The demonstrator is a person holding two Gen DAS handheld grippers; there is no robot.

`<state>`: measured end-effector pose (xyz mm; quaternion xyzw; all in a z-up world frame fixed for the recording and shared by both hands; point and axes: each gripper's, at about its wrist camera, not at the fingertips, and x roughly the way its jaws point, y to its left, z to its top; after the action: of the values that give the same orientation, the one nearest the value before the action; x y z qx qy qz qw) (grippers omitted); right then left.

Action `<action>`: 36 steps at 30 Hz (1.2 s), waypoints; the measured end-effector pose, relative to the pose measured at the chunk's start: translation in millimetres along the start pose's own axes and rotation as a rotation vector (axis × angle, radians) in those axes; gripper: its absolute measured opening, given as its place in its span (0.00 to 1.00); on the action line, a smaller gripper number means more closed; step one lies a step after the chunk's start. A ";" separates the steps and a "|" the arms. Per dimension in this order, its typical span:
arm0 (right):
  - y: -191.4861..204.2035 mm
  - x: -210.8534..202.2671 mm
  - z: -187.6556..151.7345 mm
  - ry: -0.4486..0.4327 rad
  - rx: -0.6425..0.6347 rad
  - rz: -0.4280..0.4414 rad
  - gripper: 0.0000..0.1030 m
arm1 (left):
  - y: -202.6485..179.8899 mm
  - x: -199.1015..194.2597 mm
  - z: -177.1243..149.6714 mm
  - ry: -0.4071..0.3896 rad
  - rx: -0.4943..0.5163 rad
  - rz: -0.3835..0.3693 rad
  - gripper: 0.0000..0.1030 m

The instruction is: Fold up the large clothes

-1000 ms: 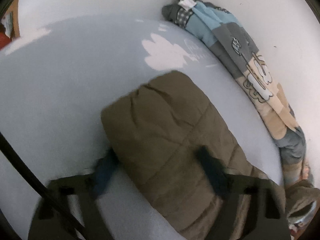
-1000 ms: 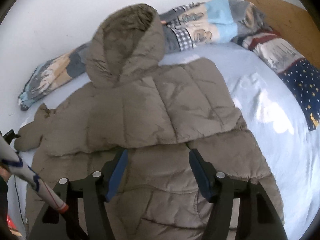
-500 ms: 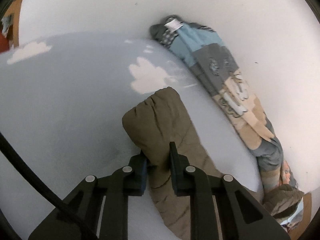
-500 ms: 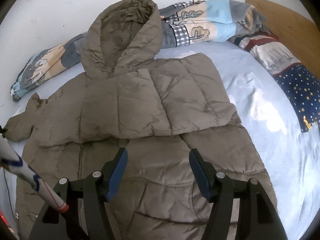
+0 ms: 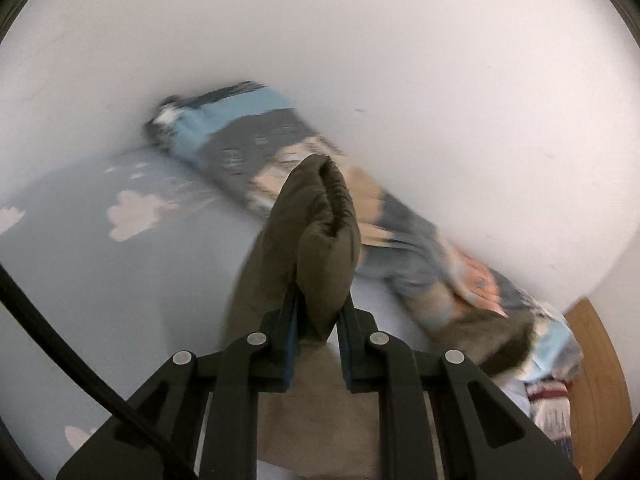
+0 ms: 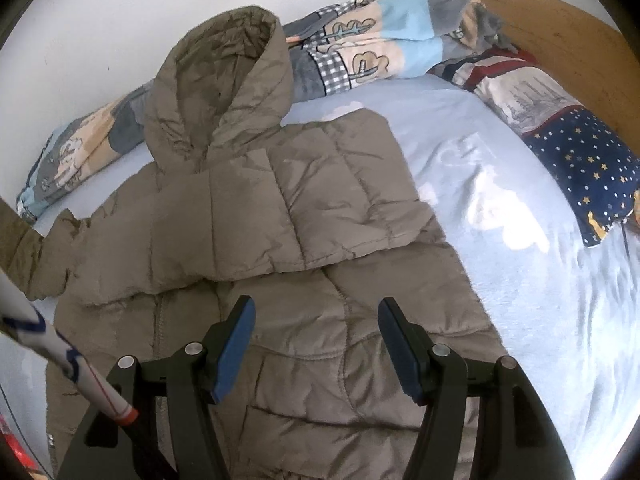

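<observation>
A brown hooded puffer jacket (image 6: 280, 208) lies front up on the bed, hood (image 6: 224, 80) toward the wall, one sleeve (image 6: 352, 184) folded across the chest. My left gripper (image 5: 318, 304) is shut on the other sleeve near its cuff (image 5: 324, 216), which stands up in the air above the sheet. From the right wrist view that raised sleeve (image 6: 24, 248) shows at the left edge. My right gripper (image 6: 316, 312) hovers open over the jacket's lower front, with nothing between its fingers.
A patchwork blanket (image 6: 360, 52) is bunched along the white wall (image 5: 360, 40). A star-print pillow (image 6: 580, 152) lies against the wooden headboard (image 6: 560, 40) at right. Pale blue sheet (image 6: 520, 280) shows right of the jacket. A white rod with a red tip (image 6: 60, 356) crosses the lower left.
My left gripper closed on the sleeve end and lifted it off the bed, tilting toward the wall. The right gripper stayed open, drifting only slightly over the jacket.
</observation>
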<state>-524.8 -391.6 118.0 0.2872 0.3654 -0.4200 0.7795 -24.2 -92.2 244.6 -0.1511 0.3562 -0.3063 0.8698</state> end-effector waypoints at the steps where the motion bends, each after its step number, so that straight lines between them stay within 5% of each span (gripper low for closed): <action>1: -1.3 -2.1 0.8 -0.003 0.008 0.004 0.66 | -20.0 -3.9 -2.5 0.004 0.024 -0.018 0.16; 8: -14.9 -19.0 5.2 -0.012 0.048 0.045 0.66 | -131.3 -24.9 -32.8 0.040 0.160 -0.095 0.16; 21: -45.4 -53.2 4.8 -0.046 0.063 0.068 0.66 | -268.8 -46.9 -110.2 0.126 0.317 -0.185 0.16; 36: -96.1 -76.1 3.0 -0.056 0.136 0.088 0.66 | -365.0 6.1 -243.6 0.310 0.425 -0.193 0.16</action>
<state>-635.8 -406.4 167.9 0.3432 0.3010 -0.4169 0.7860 -349.5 -386.8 246.4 0.0501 0.3970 -0.4750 0.7837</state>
